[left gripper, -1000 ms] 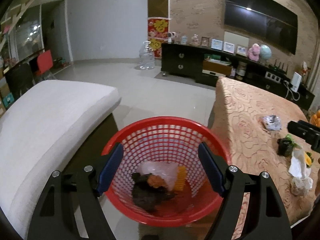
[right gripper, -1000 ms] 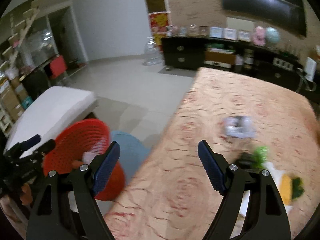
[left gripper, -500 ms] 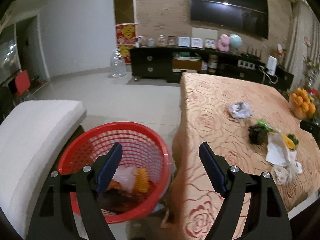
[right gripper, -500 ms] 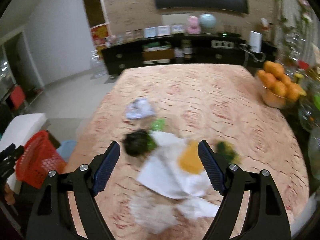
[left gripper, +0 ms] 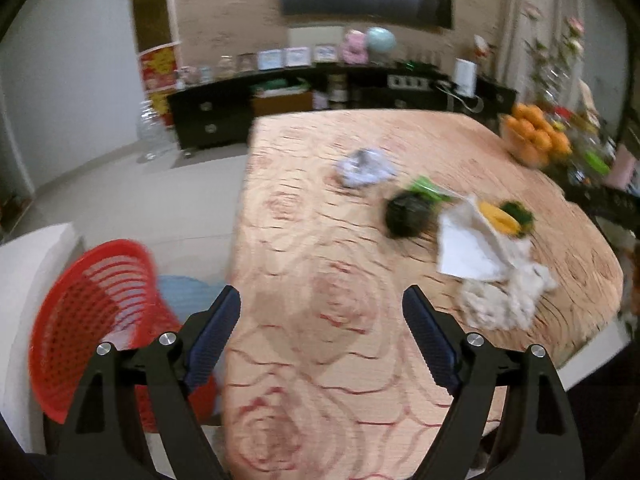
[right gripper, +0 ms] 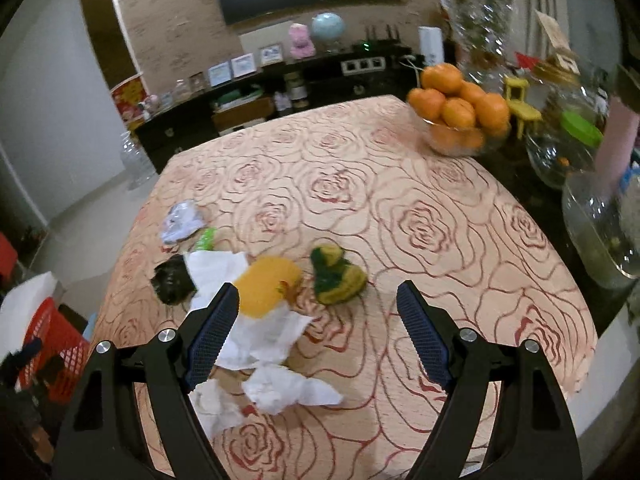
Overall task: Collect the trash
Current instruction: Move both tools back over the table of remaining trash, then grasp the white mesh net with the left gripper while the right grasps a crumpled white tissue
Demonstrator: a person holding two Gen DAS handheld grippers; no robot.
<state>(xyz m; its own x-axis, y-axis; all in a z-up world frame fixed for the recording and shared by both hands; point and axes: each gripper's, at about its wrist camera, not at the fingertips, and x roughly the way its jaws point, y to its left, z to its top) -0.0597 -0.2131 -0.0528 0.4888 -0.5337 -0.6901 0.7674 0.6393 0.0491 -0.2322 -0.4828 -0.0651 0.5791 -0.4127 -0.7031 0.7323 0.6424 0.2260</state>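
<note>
Trash lies on the rose-patterned table (right gripper: 420,216): white tissues (right gripper: 276,388), an orange peel (right gripper: 266,286), a green-and-yellow scrap (right gripper: 336,272), a dark clump (right gripper: 172,280), a green wrapper (right gripper: 205,238) and a grey crumpled wrapper (right gripper: 181,222). My right gripper (right gripper: 318,332) is open and empty just above the tissues and peel. My left gripper (left gripper: 322,336) is open and empty over the table's near left edge. The pile (left gripper: 476,240) lies to its right. The red basket (left gripper: 84,320) stands on the floor left of the table and also shows in the right wrist view (right gripper: 52,348).
A bowl of oranges (right gripper: 460,116) sits at the table's far right, with glass jars (right gripper: 600,220) beside it. A white cushioned seat (left gripper: 24,264) is behind the basket. A blue bin (left gripper: 184,292) stands next to the basket. A dark TV cabinet (left gripper: 280,100) lines the far wall.
My left gripper has swung right, from over the basket to over the table edge. My right gripper has moved right and forward, closing in on the trash pile. Both stayed open.
</note>
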